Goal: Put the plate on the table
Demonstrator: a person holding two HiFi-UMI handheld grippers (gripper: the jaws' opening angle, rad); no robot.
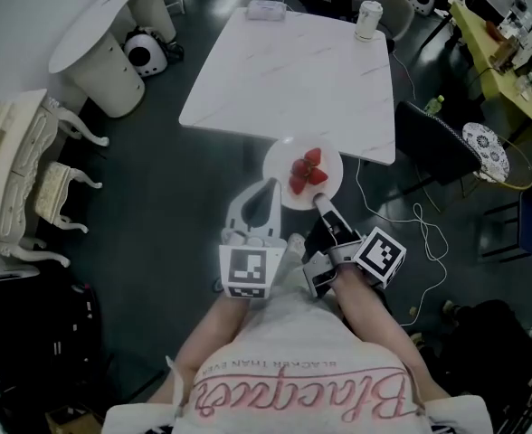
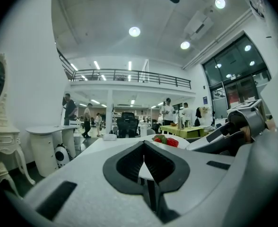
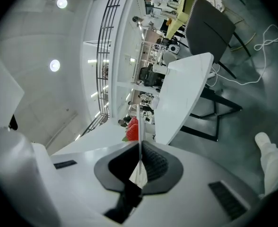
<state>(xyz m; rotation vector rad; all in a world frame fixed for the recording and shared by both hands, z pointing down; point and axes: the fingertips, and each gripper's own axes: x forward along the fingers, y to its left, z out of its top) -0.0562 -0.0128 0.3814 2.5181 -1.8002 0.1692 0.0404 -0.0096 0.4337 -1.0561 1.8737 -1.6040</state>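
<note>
- The left gripper has its jaws closed on each other. In the left gripper view the pads meet at the tips with nothing clamped between them. It stands upright, and its tips are just beside the plate's left rim, so it looks free to steady that side.
- The plate is in the air at the near edge of the table. Its far rim overlaps that edge, while most of it hangs over the floor, right of the edge's middle. It is not yet set down.
- It looks like a small, stiff, glazed dish, probably light but breakable and slick. The thin rim is the only handhold, and a pinch at one point leaves it free to tip.
- Strawberries sit loose near its centre. I judge they would roll or slide if the plate tilts, so it needs to stay level.
- The right gripper is clamped on the near right rim. In the right gripper view the plate runs edge-on between the pads, with the berries just beyond.
- A cup stands at the table's far right corner, well apart from the plate.
</note>
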